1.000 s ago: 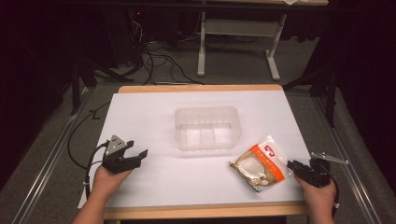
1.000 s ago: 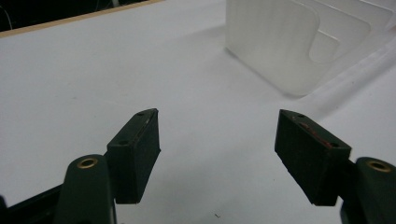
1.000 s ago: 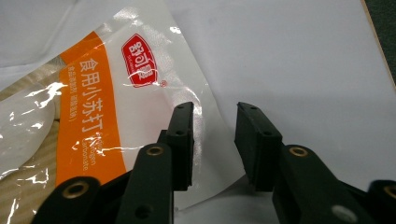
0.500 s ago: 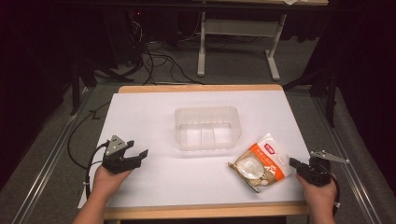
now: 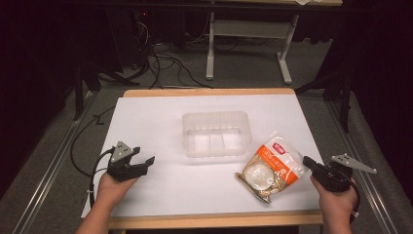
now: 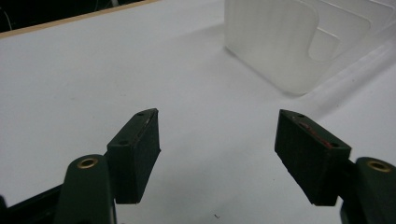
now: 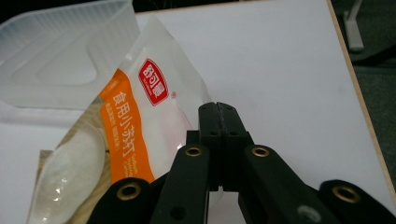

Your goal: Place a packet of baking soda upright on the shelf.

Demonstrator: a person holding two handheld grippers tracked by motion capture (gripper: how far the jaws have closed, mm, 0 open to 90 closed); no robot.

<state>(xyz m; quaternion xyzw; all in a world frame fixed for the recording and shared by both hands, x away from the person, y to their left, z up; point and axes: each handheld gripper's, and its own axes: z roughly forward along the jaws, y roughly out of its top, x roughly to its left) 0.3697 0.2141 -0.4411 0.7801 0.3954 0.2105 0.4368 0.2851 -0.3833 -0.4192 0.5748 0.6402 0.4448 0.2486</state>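
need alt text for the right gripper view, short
Closed black tongs rise from the bottom edge, their tips over an orange-and-clear food packet lying on the white table. A clear plastic container sits behind the packet, upper left.

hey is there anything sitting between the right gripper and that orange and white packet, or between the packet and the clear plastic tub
Nothing visible. The right gripper, its fingers closed, sits just right of the packet with only bare white table between them. The packet's top corner lies beside the tub, whose inside looks empty.
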